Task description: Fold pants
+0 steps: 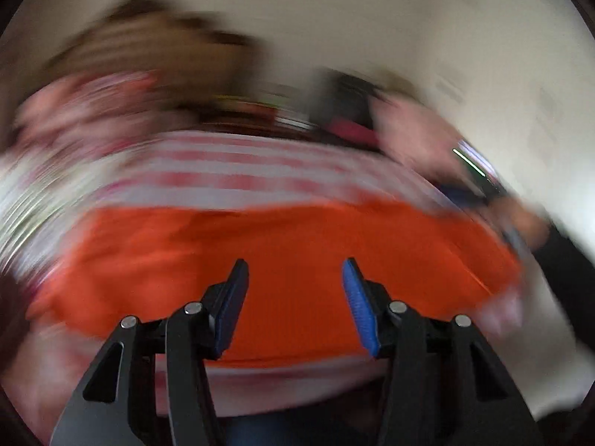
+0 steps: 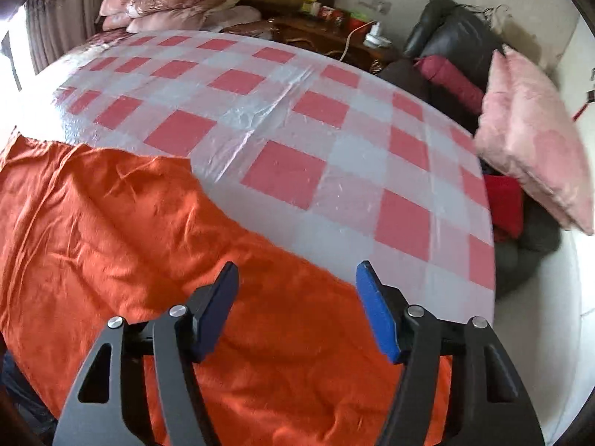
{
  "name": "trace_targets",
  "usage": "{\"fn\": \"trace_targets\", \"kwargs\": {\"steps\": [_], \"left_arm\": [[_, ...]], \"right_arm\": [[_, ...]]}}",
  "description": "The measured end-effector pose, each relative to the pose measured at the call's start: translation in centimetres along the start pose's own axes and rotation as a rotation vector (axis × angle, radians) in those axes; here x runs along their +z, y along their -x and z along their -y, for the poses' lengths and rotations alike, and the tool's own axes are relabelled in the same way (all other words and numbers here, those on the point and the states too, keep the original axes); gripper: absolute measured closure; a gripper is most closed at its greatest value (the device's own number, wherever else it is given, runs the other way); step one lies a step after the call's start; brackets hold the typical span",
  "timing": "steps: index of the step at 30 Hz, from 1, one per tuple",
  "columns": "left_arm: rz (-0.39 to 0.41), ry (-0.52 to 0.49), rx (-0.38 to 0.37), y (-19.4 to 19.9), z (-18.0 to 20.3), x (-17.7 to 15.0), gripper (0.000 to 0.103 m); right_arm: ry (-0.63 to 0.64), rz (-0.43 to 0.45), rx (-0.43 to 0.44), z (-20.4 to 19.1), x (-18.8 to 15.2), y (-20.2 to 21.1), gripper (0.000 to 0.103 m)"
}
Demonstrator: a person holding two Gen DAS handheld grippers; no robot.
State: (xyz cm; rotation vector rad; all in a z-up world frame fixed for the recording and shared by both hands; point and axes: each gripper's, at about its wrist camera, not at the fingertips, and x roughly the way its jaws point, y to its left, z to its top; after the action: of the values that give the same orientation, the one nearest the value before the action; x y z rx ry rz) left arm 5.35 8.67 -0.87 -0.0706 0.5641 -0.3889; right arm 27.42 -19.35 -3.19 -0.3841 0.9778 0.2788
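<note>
Orange pants lie spread flat on a red-and-white checked tablecloth; they also show in the blurred left wrist view. My right gripper is open and empty, just above the pants near their right edge. My left gripper is open and empty, over the near part of the pants. The other hand and its gripper show blurred at the right of the left wrist view, by the pants' far right corner.
Pink pillows are stacked behind the table. A wooden cabinet with small items, a dark sofa and a pink cushion stand at the right. The table edge drops off at the right.
</note>
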Motion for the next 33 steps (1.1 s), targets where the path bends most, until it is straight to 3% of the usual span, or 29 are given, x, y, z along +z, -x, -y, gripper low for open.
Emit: {"fn": "trace_targets", "kwargs": {"steps": [3, 5, 7, 9, 14, 15, 16, 18, 24, 27, 28, 30, 32, 33], "left_arm": [[-0.037, -0.257, -0.185, -4.9, 10.4, 0.0, 0.05], [-0.058, -0.334, -0.27, -7.2, 14.1, -0.4, 0.051], [-0.093, -0.375, -0.331, -9.9, 16.7, -0.6, 0.057], [-0.141, -0.345, -0.379, -12.0, 18.0, -0.7, 0.058], [-0.182, -0.36, -0.353, -14.2, 19.6, -0.7, 0.058], [-0.213, -0.383, -0.342, -14.9, 20.2, -1.0, 0.062], [-0.252, -0.415, -0.329, -15.8, 20.8, -1.5, 0.076], [-0.234, -0.453, -0.316, -15.8, 21.5, -2.2, 0.088], [-0.201, -0.517, -0.272, -14.8, 22.2, -3.3, 0.095], [-0.202, -0.495, -0.278, -14.6, 21.8, -3.2, 0.087], [-0.202, -0.489, -0.287, -14.5, 21.7, -3.1, 0.082], [-0.168, -0.5, -0.284, -13.6, 21.8, -3.0, 0.076], [-0.131, -0.517, -0.275, -12.9, 22.1, -3.0, 0.073], [-0.102, -0.533, -0.271, -12.5, 22.5, -3.0, 0.066]], "right_arm": [[0.076, -0.015, 0.055, -0.7, 0.2, -0.7, 0.04], [0.116, -0.033, 0.072, -1.2, 0.2, -1.2, 0.044], [0.107, -0.044, 0.147, -1.1, 0.3, -1.4, 0.064], [0.127, -0.038, 0.153, -1.7, 0.2, -1.3, 0.082], [0.157, -0.011, 0.123, -2.7, -0.2, -0.8, 0.093], [0.156, -0.006, 0.118, -2.8, -0.2, -0.8, 0.094], [0.151, -0.001, 0.109, -2.7, -0.3, -0.8, 0.095], [0.129, 0.015, 0.099, -2.2, -0.2, -0.7, 0.097], [0.051, 0.001, 0.097, -1.1, 0.3, -1.5, 0.097], [0.026, 0.047, 0.057, -0.5, 0.3, -0.2, 0.095], [-0.002, 0.065, 0.044, 0.2, 0.1, 0.6, 0.091], [-0.099, 0.108, -0.012, 2.4, -1.2, 3.3, 0.068], [-0.195, 0.158, -0.083, 4.7, -3.7, 6.6, 0.058], [-0.274, 0.178, -0.144, 6.1, -6.1, 8.8, 0.056]]}}
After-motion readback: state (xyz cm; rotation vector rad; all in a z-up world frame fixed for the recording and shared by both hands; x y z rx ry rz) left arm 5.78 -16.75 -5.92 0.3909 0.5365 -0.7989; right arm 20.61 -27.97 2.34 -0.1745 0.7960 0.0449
